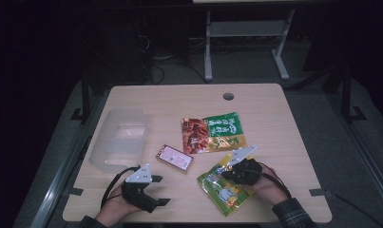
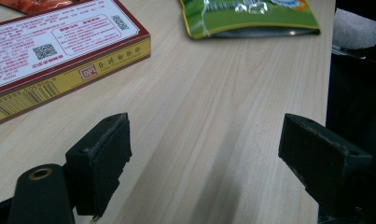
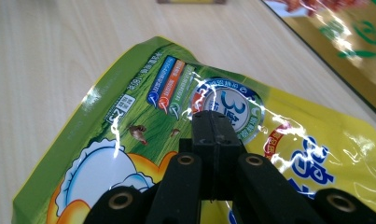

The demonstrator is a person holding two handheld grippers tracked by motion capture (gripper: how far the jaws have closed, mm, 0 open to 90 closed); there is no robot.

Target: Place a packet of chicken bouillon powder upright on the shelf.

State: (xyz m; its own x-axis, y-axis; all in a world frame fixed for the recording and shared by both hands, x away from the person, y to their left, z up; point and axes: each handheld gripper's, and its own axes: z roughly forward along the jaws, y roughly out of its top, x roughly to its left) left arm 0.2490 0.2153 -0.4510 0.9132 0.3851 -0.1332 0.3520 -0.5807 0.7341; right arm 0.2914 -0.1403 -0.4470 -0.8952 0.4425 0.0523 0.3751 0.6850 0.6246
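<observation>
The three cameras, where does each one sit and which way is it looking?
High view: above the person's side, looking forward and down on the table; both hands hold grippers.
Left gripper view: rides the left gripper, jaws apart, facing the red and yellow box.
Right gripper view: rides the right gripper, jaws together above the green and yellow pouch.
Shared: both gripper views show that pouch.

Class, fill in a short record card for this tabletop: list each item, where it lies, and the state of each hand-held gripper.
Table: light wood
Tub: clear, left side
Box: flat, near the middle
Red-green pouch: beyond the box, lying flat
Yellow-green pouch: front right, lying flat
Left hand-held gripper: jaws wide apart above bare table, holding nothing
Right hand-held gripper: jaws together, over the yellow-green pouch; grip on it cannot be told
</observation>
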